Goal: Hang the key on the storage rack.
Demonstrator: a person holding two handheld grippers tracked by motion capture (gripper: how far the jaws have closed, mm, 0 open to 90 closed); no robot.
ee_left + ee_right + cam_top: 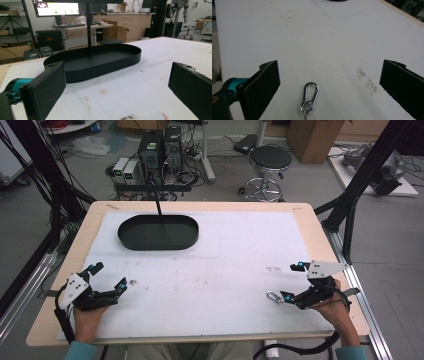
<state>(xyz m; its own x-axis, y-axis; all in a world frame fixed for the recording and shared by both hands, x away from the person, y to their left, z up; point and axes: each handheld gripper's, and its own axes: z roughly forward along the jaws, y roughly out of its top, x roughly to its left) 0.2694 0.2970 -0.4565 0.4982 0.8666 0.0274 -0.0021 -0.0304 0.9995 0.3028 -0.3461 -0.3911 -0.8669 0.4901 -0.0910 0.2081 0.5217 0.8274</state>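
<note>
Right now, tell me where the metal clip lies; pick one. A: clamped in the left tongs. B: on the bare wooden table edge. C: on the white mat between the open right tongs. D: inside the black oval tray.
C: the right gripper view shows the metal clip flat on the white mat, between the spread jaws of the right tongs, touching neither.

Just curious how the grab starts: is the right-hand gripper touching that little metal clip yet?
Apart. In the right gripper view, the clip lies on the white cover between the right gripper's open jaws, bare cover on both sides.
</note>
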